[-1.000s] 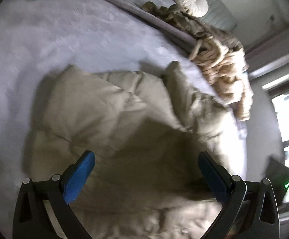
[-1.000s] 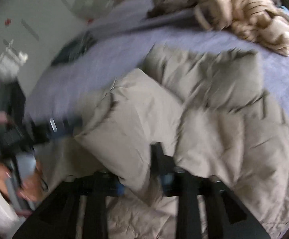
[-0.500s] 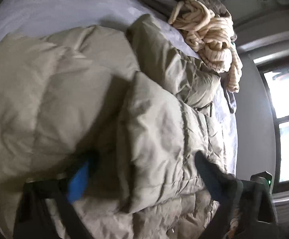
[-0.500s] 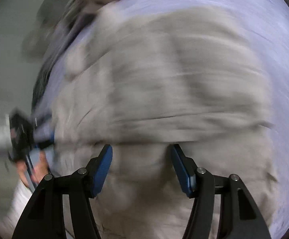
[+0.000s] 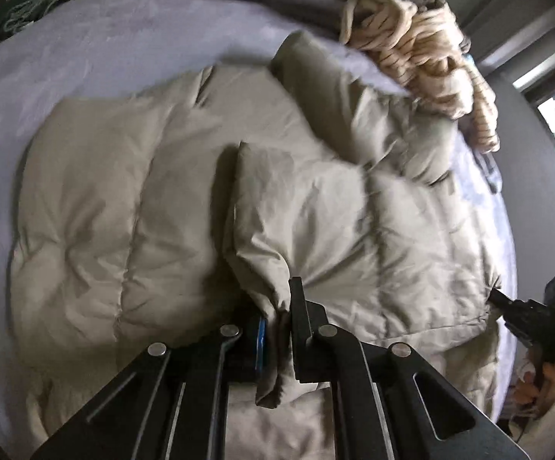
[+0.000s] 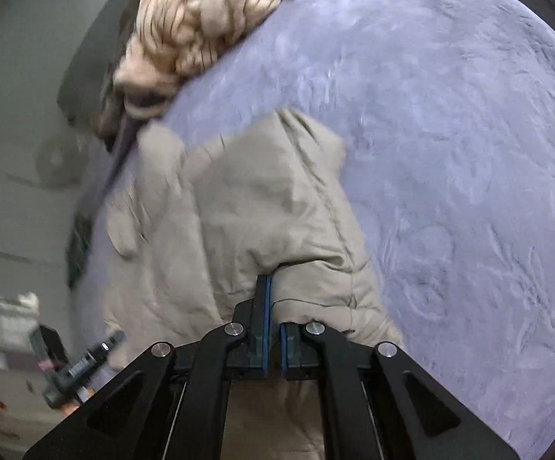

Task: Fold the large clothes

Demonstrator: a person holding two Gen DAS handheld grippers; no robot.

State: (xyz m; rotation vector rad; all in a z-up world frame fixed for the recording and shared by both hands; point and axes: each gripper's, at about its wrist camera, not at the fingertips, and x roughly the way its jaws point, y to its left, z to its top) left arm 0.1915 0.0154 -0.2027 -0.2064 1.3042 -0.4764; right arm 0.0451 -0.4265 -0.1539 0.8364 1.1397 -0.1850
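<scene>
Beige quilted puffer coat (image 5: 131,207) lies crumpled, partly folded, on lavender bed.

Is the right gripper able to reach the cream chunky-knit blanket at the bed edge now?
Probably not yet: the right gripper is shut on the beige puffer jacket; the cream chunky-knit blanket lies beyond it.

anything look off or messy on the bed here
The puffy beige jacket lies half folded, one panel doubled over the middle, bunched where the left gripper pinches it. A cream chunky knit is heaped untidily at the bed's far edge. Nothing looks damaged or spilled.
</scene>
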